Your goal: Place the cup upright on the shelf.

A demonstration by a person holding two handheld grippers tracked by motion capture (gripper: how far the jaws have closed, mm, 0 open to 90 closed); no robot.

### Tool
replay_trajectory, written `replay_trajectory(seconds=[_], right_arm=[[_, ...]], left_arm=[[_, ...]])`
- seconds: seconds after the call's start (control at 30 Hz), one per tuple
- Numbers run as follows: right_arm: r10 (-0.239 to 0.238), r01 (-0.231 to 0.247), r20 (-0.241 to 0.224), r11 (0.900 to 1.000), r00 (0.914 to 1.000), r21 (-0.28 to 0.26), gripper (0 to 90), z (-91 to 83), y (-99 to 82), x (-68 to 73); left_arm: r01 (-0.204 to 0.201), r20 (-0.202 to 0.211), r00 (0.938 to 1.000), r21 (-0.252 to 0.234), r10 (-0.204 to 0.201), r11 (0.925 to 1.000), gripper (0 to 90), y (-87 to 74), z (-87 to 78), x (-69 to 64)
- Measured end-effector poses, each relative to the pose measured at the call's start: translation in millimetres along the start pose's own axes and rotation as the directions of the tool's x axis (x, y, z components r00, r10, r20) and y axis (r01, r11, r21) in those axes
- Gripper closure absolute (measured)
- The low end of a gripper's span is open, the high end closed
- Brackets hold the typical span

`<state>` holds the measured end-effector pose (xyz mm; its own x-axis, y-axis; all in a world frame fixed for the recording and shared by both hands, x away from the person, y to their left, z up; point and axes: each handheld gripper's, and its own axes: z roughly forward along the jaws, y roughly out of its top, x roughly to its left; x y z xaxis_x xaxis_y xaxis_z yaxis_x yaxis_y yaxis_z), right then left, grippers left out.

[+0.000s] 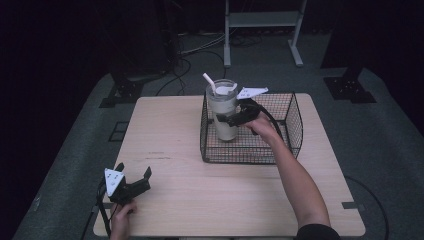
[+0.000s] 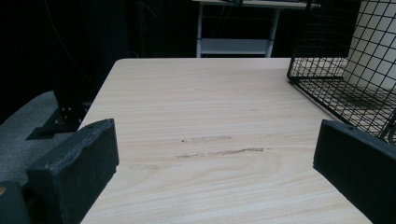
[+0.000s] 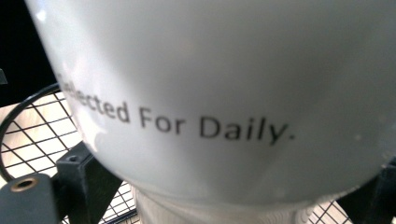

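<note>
Your right gripper [image 1: 226, 120] is up inside the black wire basket [image 1: 292, 131], and its jaws sit on either side of the tall white cup [image 1: 223, 112] — pressed to the cup's wall about halfway up its height. From the right gripper view the cup [image 3: 224, 84] is right against the camera, with the printed words "For Daily." across its side and a black jaw at each lower corner hugging the wall, so you are clamped on the cup. The cup stands upright in the left part of the basket, near the basket's left wall, with a white straw [image 1: 209, 82] leaning out of its top toward the left. The basket rests on the far right part of the light wooden desk [image 1: 175, 130].

Your left gripper [image 1: 134, 180] is well apart from all that — down at the near left corner of the desk, your hand [image 1: 122, 222] behind it. Its jaws stand wide apart with nothing between them; the left gripper view shows bare desk [image 2: 210, 116] in the gap, some scuff marks on the wood, and the basket [image 2: 327, 79] off to the far right.
</note>
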<state>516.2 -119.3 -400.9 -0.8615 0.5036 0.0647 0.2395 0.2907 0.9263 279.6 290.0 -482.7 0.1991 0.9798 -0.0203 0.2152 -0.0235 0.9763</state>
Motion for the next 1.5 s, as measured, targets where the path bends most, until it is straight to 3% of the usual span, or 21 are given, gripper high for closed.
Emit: replay_trajectory(seconds=[0.37,0.8,1.03,1.5], right_arm=[[0.004,-0.004,-0.006,0.9981,1.0000,0.061,7.9,11.2,-10.7,-4.4],[0.010,-0.008,-0.038,0.9986,0.9992,0.052,7.7,7.9,-16.4,-8.1],[-0.025,0.028,-0.055,0.9973,0.9982,0.068,7.5,2.6,-18.5,-9.5],[-0.039,0.042,-0.062,0.9973,0.9973,0.060,7.4,-3.3,-22.8,-8.4]], left_arm=[[0.009,0.004,1.0000,-0.003,-0.009,1.0000,0.0,-0.1,-0.2,0.5],[-0.003,0.007,1.0000,-0.004,0.003,1.0000,0.0,-0.2,-0.6,0.1],[-0.005,0.001,1.0000,-0.001,0.005,1.0000,0.0,-0.2,-0.4,-0.5],[-0.008,0.000,1.0000,-0.002,0.008,1.0000,0.0,-0.2,-0.3,-1.0]])
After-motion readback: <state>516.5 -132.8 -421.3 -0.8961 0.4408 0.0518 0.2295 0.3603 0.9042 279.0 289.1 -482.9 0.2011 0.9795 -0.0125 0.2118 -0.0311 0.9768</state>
